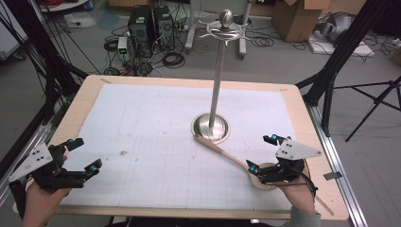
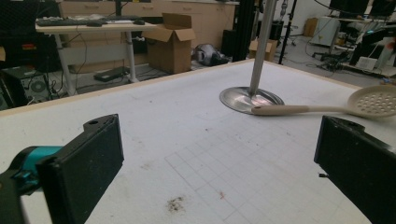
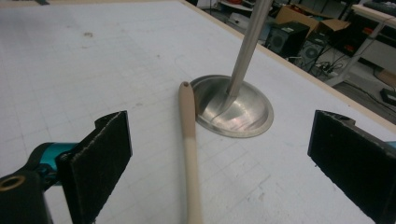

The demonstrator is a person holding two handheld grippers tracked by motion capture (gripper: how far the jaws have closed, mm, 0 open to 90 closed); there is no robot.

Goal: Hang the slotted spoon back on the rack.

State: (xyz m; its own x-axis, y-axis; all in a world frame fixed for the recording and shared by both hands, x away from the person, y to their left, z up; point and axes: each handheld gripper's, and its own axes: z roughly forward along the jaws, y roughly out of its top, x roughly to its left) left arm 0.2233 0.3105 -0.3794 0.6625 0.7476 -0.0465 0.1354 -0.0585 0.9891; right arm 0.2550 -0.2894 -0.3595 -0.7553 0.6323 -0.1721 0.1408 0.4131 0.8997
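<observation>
On the surface [image 1: 142, 118], the spoon [image 3: 189, 140] lies ungrasped between the right tool's [image 1: 265, 153] wide-open jaws; left tool [image 1: 82, 153] open too; hanging on the stand [image 1: 217, 71] remains.

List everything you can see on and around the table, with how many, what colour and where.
Slotted spoon: one, beige, lying on the mat right of centre, handle end at the stand's base.
Utensil stand: one, silver metal, upright on the mat's far right part, hooks at top.
Mat: one, white with a grid, covering the wooden table.
Computer towers: two, black, on the floor beyond the table.
Cardboard box: one, brown, floor at far right.
Left gripper: one, black, open, near-left table edge.
Right gripper: one, black, open, over the spoon's bowl end.
</observation>
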